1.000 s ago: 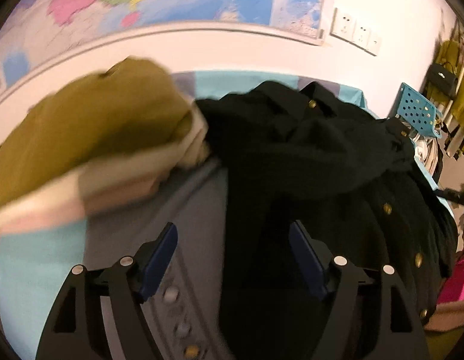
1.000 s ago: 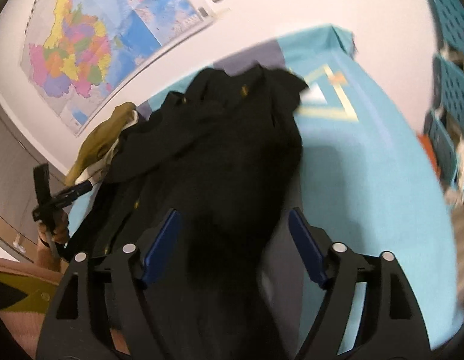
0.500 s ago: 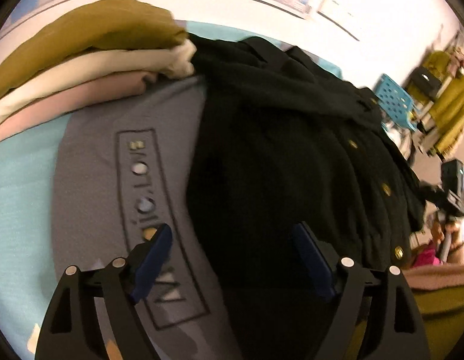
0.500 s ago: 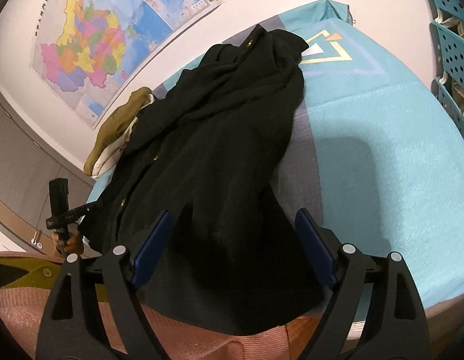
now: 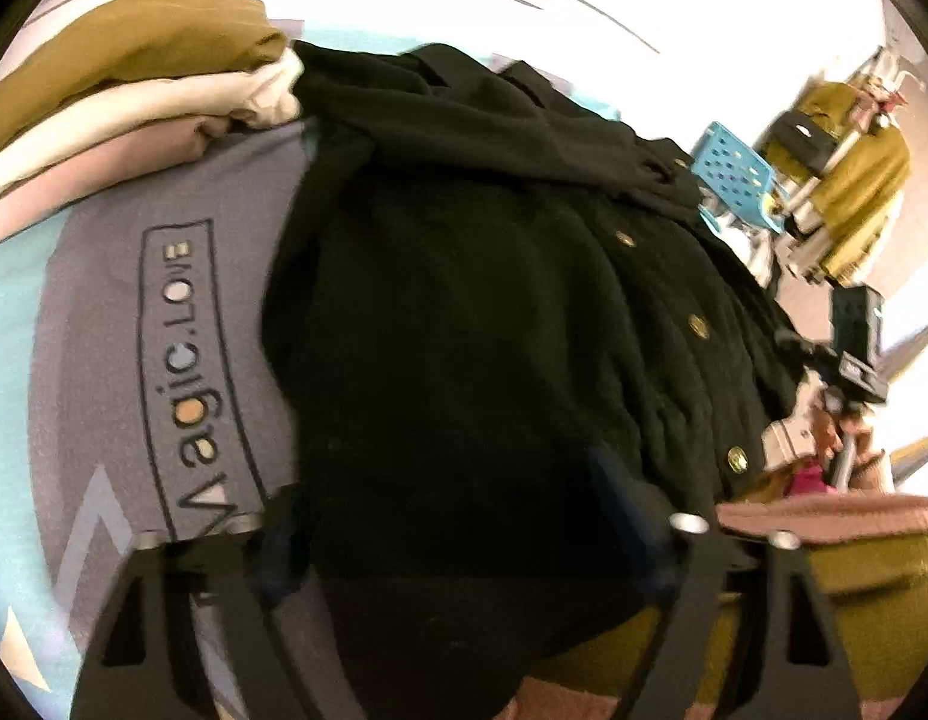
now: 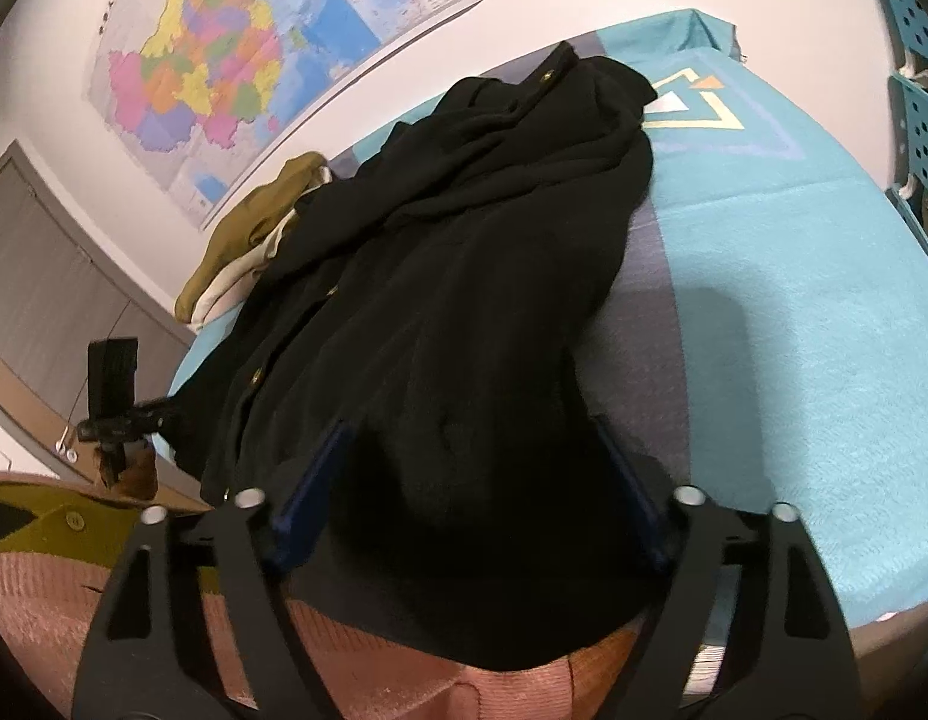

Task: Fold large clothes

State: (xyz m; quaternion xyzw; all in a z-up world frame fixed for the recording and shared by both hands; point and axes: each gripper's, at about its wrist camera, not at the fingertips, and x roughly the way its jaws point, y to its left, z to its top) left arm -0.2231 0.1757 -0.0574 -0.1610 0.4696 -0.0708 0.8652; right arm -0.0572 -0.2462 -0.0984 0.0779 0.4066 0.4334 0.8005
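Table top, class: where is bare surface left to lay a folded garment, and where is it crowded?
Free: teal cloth right of the black coat, and the grey printed patch between coat and folded stack. Crowded: the middle and the stack corner.

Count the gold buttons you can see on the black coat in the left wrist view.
4, in a line down the black coat: one upper, one mid, one near the hem, one faint by the collar. Folds may hide more.
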